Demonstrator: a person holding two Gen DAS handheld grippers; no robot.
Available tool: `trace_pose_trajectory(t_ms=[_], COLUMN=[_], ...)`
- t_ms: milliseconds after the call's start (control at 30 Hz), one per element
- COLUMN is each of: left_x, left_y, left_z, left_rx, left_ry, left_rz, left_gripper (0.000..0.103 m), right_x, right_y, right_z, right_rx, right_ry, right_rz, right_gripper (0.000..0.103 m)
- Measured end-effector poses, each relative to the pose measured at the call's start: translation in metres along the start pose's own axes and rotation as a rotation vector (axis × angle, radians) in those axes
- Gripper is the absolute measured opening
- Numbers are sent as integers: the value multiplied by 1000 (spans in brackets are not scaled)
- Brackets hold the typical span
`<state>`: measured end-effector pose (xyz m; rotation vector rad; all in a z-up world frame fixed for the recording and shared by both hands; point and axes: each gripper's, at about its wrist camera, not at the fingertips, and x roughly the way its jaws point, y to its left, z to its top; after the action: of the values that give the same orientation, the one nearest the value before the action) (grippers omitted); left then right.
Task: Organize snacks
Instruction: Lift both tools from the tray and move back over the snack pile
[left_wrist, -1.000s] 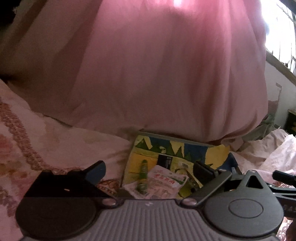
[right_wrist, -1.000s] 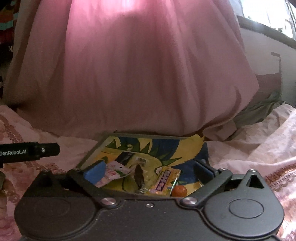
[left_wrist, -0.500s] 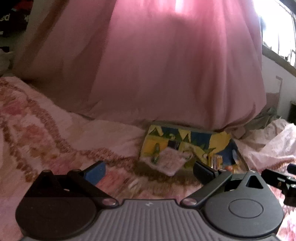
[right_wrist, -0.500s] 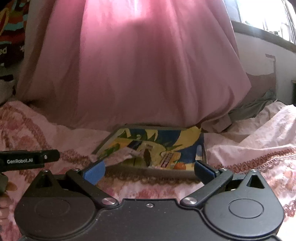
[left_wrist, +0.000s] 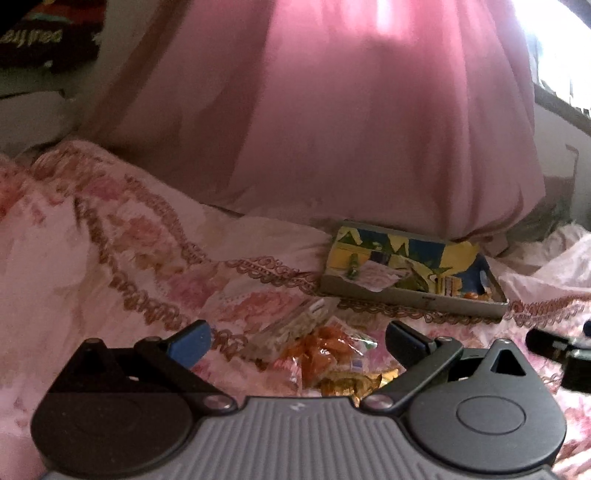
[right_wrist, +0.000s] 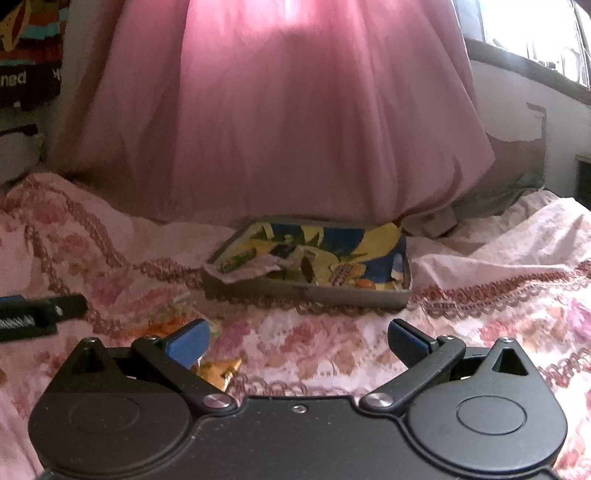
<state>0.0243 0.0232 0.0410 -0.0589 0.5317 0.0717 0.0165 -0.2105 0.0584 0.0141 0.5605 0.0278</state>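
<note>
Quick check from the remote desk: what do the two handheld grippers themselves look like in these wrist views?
Left gripper: black linkage arms with silver pivot screws, round black hubs, a ribbed grey body, blue pads on the fingers. Right gripper: same build with blue pads, but a smooth black body.

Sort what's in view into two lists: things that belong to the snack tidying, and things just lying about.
Part of the job:
- tray with snacks already inside
- orange snack packets loose on the bedspread
- pale wrapped bar beside them
- left gripper, open
- right gripper, open

Just lying about:
- floral bedspread
- pink curtain
</note>
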Motion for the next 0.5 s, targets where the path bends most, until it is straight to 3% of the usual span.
trace_pose_trajectory(t_ms=[133, 333, 500], left_x=[-17, -31, -37], left_y=[6, 2, 12], left_z=[-8, -18, -24], left_rx=[-39, -17, -99], left_ry=[-7, -7, 28], left_rz=[1, 58, 86], left_gripper=[103, 103, 103], right_x=[-7, -17, -23], right_y=[5, 15, 24], right_z=[-4, -6, -1], right_rx=[-2, -16, -32], right_ry=[33, 51, 63], right_rz=[-27, -44, -43], right_gripper=[102, 102, 102])
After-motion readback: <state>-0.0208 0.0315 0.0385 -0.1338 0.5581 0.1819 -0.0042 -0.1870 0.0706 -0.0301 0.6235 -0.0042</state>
